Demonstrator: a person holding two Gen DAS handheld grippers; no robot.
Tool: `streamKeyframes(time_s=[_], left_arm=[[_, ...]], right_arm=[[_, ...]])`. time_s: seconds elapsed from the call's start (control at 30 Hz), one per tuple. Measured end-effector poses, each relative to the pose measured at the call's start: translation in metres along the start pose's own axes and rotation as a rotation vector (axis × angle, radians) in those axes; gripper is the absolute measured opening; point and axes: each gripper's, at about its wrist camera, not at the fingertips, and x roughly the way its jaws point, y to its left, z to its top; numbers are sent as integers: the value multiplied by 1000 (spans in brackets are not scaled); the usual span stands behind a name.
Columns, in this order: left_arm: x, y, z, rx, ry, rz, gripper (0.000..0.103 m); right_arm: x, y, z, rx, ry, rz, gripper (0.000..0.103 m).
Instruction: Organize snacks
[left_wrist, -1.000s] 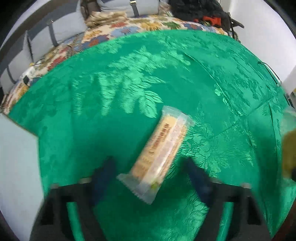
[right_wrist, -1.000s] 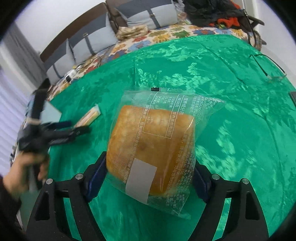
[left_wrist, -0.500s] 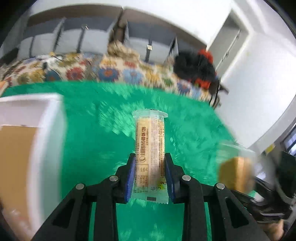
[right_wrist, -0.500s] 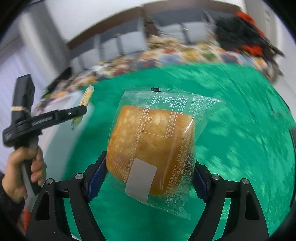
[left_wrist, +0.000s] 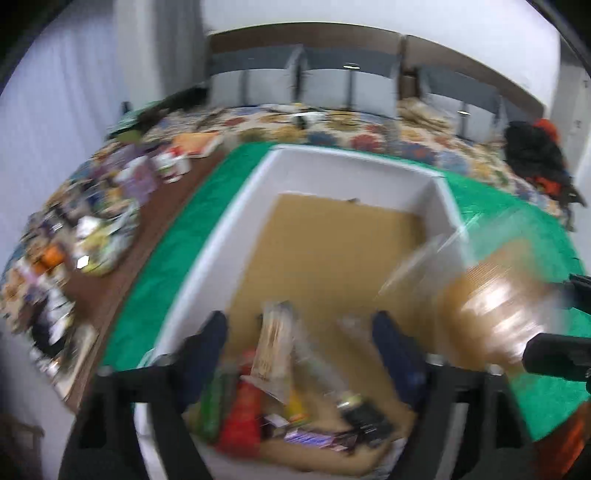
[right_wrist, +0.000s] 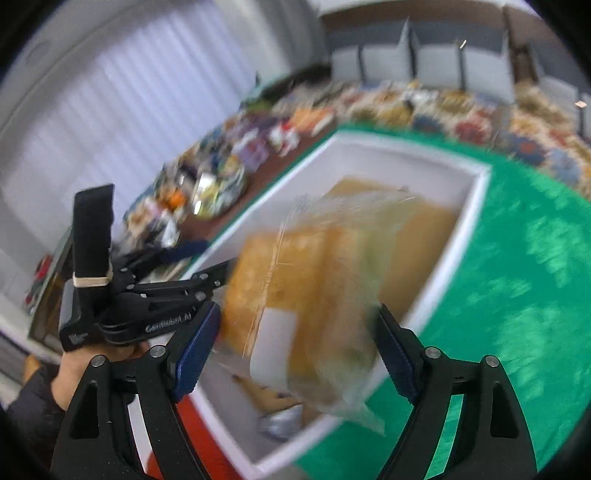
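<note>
Left gripper (left_wrist: 301, 332) jaws have just been opening, wafer bar (left_wrist: 275, 343) loose between them, lower centre; right gripper (right_wrist: 297, 347) straddles the bread bag (right_wrist: 306, 295), grip unclear; bread looks soft, light, slippery: pinch its sides gently

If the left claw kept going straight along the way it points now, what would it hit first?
Most likely the wafer packet, blurred and loose between the open pads of the left claw, whose jaws have just been opening. Behind it lie the snacks piled in the white box. Depth is hard to judge through the blur.
</note>
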Motion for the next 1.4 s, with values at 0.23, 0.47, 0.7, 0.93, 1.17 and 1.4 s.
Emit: streamKeyframes(time_s=[0.23,0.47,0.7,0.93,1.17,1.4], left_arm=[[-33,7,-29,-24,-90,205,96],[-80,9,-45,-152,-108,166,103],[-93,18,-60,-249,-105,154,103],[-104,16,-66,-185,-88,245,103],[-113,16,-68,-193,-104,218,103],[-111,12,-72,-212,-90,199,103]], right_arm=[[6,16,-5,-40,24,-75,85],[-14,42,-11,-113,-21,-248,85],[-11,50,-38,-121,5,-301,85],[-11,59,-50,-134,13,-330,85],[-9,69,-53,-147,11,-328,85],[-9,71,-53,-149,7,-327,85]])
